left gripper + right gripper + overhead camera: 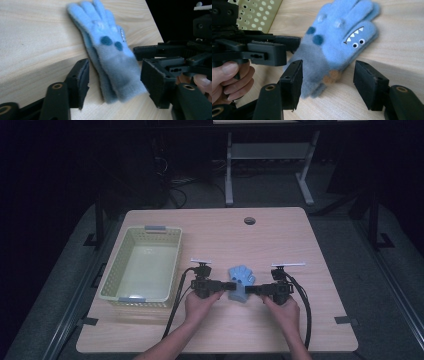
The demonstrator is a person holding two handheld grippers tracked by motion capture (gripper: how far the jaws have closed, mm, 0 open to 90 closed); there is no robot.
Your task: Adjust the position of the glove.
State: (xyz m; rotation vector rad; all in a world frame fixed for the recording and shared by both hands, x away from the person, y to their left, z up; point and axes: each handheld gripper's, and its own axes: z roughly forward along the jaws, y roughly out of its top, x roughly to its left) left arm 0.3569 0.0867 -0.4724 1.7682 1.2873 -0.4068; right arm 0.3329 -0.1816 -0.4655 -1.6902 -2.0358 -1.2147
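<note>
Blue and fleecy, the gloves lie as a stacked pair on the wooden table, fingers pointing away from you, between your two grippers and well to the right of the pale green basket. The top one carries a monster face with white teeth and round eyes, plus two darker blue dots near the knuckles. Your left gripper comes in from the left at cuff height; in the left gripper view its jaws stand on either side of the gloves' cuff end with a gap to the fabric on each side, so they are parted and pressing on nothing. Your right gripper comes in from the opposite side; in the right gripper view its jaws also straddle the cuff of the gloves, the left pad just beside the fleece and the right pad clear of it, nothing pinched. The left gripper reaches across in that view, its black fingers close to the cuff, with your left hand behind it.
</note>
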